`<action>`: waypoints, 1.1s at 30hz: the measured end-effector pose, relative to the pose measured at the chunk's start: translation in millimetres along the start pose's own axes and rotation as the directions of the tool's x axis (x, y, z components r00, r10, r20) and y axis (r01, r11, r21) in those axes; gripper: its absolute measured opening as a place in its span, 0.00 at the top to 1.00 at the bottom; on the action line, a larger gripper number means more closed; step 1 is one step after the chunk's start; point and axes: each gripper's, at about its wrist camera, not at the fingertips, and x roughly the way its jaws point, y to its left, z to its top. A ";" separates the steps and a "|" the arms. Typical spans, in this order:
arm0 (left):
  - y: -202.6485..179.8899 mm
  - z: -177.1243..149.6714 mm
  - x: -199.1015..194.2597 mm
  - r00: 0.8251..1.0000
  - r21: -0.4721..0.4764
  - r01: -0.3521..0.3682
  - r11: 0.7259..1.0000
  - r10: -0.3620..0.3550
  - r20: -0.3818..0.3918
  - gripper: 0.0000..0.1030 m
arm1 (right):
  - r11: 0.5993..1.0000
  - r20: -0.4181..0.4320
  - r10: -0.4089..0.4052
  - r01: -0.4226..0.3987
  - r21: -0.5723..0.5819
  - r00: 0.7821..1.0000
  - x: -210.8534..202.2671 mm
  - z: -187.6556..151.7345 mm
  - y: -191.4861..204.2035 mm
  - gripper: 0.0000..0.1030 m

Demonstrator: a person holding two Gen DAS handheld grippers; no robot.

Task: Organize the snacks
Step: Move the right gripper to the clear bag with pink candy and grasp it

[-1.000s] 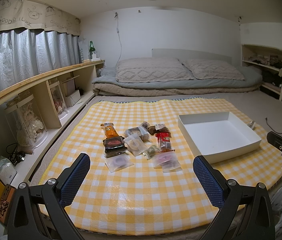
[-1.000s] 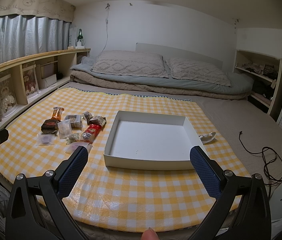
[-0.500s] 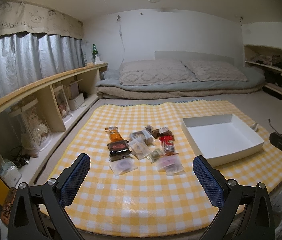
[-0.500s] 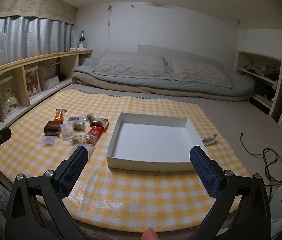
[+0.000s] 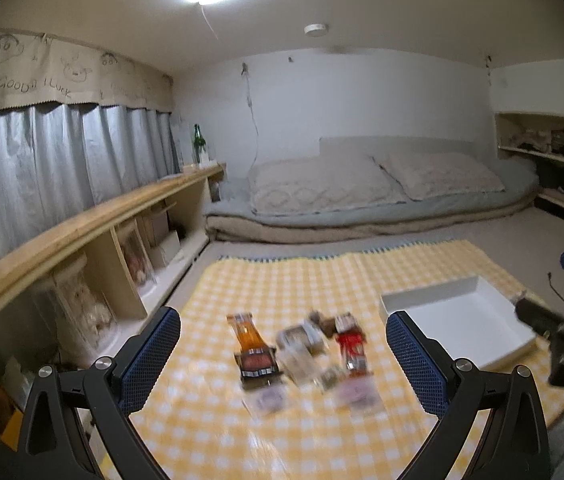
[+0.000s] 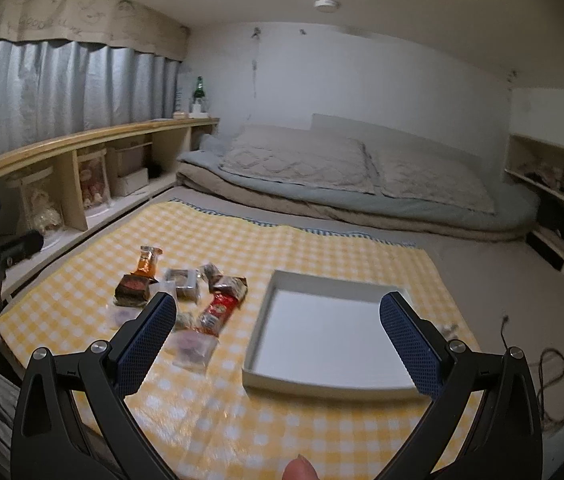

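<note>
Beige valance [image 5: 62, 72] lettered "GOOD LUCK"; both grippers' fingers [image 5: 150, 364] [image 6: 409, 344] apart, empty.

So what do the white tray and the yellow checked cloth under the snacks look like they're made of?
White tray: probably thin cardboard or paperboard, matte; its walls are thin, flat and square-cornered like a box lid. Yellow checked cloth: looks like plastic-coated or vinyl sheet, since it is glossy and throws back the ceiling light, with shallow creases. Neither can be confirmed by look alone.

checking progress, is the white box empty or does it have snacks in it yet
Empty. The box shows only bare white floor; the snacks all lie on the cloth to its left.
</note>
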 end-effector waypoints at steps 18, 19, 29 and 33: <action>24.7 9.7 251.3 0.919 -0.028 -0.029 0.999 0.015 -0.393 0.00 | 0.993 -0.155 0.114 -0.109 0.044 0.981 156.2 -10.2 37.3 0.00; 28.7 6.7 267.9 0.909 -0.011 -0.039 0.999 0.030 -0.417 0.00 | 0.992 -0.183 0.122 -0.117 0.039 0.976 164.0 -14.5 39.8 0.00; 64.5 -41.3 371.7 0.833 0.027 -0.112 0.993 0.109 -0.542 0.00 | 0.977 -0.391 0.193 -0.214 -0.008 0.900 224.2 -65.1 73.2 0.00; 75.5 -68.3 406.4 0.786 0.056 -0.153 0.987 0.156 -0.598 0.00 | 0.963 -0.464 0.246 -0.267 0.021 0.851 242.9 -82.9 94.9 0.00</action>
